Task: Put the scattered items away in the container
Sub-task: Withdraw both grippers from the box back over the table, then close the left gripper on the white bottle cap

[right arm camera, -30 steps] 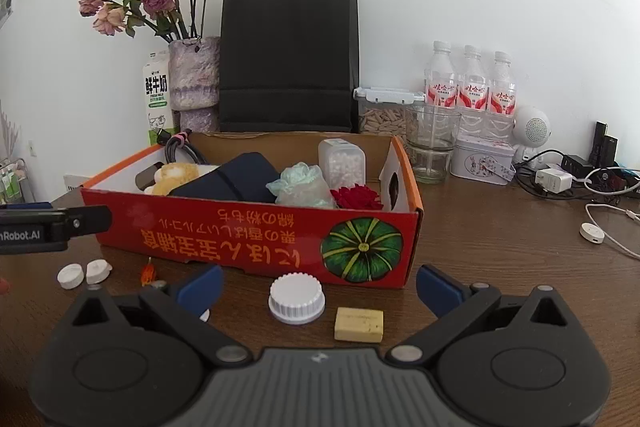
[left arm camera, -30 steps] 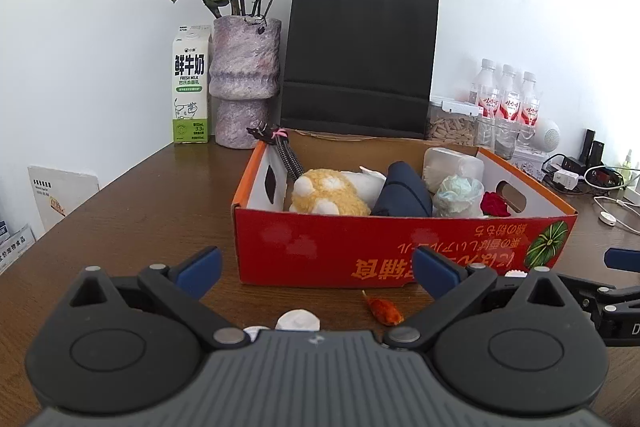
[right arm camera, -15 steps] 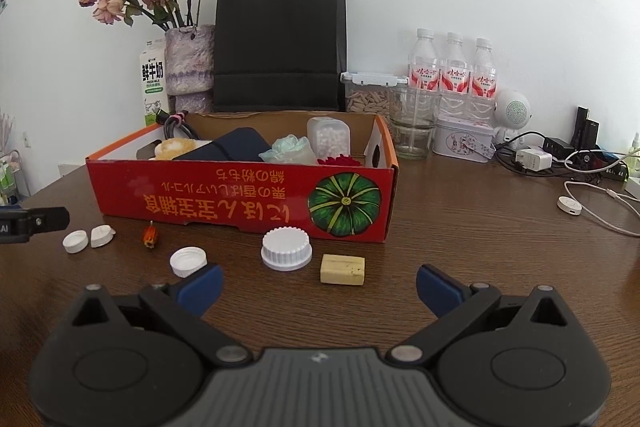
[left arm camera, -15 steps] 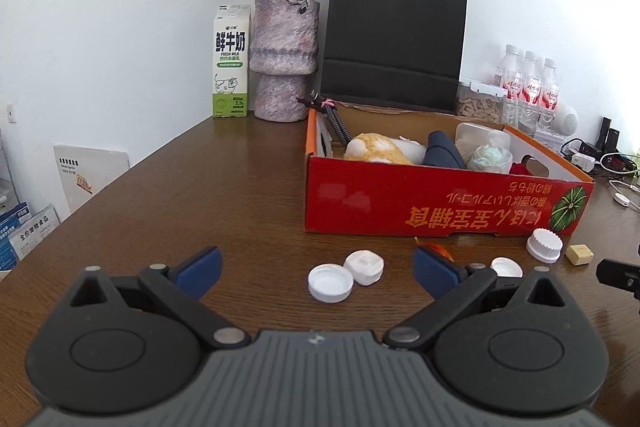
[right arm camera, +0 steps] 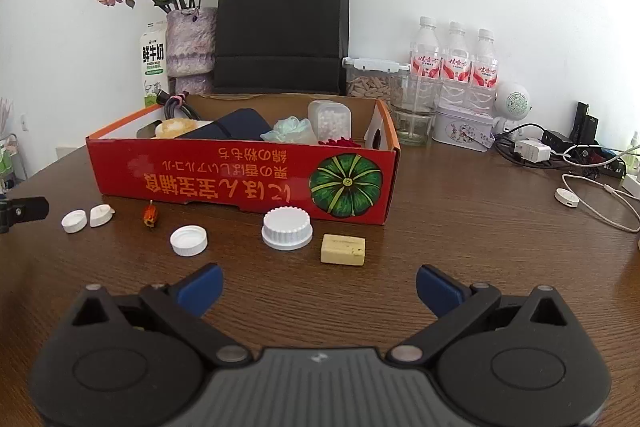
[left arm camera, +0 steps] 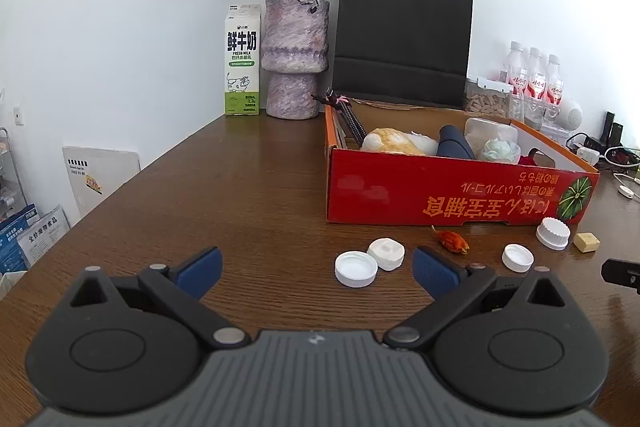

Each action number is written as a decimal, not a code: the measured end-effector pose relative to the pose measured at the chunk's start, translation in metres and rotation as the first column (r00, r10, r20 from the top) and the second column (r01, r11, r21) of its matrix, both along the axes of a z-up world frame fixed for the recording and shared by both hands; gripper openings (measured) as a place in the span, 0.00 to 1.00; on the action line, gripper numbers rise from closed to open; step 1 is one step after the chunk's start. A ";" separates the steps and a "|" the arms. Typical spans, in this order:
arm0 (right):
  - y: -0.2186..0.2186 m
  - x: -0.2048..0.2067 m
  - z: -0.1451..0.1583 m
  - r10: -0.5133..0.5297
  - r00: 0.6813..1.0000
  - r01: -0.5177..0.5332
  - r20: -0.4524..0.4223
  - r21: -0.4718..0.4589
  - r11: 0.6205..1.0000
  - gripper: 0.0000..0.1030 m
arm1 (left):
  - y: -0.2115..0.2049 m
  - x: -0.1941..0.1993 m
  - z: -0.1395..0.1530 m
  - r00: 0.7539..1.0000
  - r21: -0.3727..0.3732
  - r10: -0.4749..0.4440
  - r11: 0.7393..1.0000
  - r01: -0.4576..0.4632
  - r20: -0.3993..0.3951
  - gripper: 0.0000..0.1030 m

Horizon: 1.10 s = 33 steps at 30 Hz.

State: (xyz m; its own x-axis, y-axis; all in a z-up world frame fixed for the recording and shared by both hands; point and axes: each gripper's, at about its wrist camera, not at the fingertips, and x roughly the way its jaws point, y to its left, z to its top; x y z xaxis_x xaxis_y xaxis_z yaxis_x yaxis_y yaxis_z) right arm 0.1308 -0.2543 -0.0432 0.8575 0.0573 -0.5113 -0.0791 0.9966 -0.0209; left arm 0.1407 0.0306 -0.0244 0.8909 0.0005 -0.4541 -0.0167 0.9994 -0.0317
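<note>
A red cardboard box (left arm camera: 452, 195) (right arm camera: 240, 179) stands on the brown table and holds a plush toy, a dark pouch, a clear tub and other items. In front of it lie white bottle caps (left arm camera: 356, 268) (right arm camera: 188, 240), a large ribbed white cap (right arm camera: 287, 228) (left arm camera: 553, 233), a small orange dried flower (left arm camera: 452, 239) (right arm camera: 149, 215) and a yellow block (right arm camera: 343, 249) (left arm camera: 586, 241). My left gripper (left arm camera: 316, 269) is open and empty, just short of the caps. My right gripper (right arm camera: 318, 285) is open and empty, near the yellow block.
Behind the box stand a vase of dried roses (left arm camera: 294, 59), a milk carton (left arm camera: 242, 67), a black paper bag (right arm camera: 280, 27), water bottles (right arm camera: 454, 63), a jar and a tin. Cables and chargers (right arm camera: 580, 155) lie at the right. Papers (left arm camera: 100, 175) lean beyond the table's left edge.
Both grippers have pulled back from the box, so more table and the scattered caps now show. The left one also shifted left. Both stay open and empty.
</note>
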 end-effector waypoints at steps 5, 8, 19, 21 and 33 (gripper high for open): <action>-0.001 0.001 0.000 -0.009 1.000 0.009 -0.008 0.001 1.000 1.00 | -0.004 0.000 -0.001 1.000 0.015 -0.011 1.000 0.011 -0.011 1.00; 0.000 0.001 -0.001 -0.010 1.000 0.010 -0.015 -0.002 1.000 1.00 | -0.005 0.000 -0.001 1.000 0.021 -0.010 1.000 0.011 -0.013 1.00; 0.000 0.010 -0.006 -0.018 0.997 0.017 -0.073 -0.014 1.000 1.00 | -0.005 0.014 -0.008 0.994 0.018 -0.023 1.000 0.025 -0.104 0.96; -0.002 0.012 -0.008 -0.026 0.996 0.025 -0.085 -0.006 1.000 1.00 | -0.005 0.021 -0.012 0.989 0.012 -0.029 0.999 0.031 -0.145 0.86; -0.006 0.024 -0.015 -0.046 0.987 0.049 -0.157 0.015 0.999 1.00 | -0.012 0.044 -0.016 0.984 0.004 -0.067 0.998 0.069 -0.168 0.44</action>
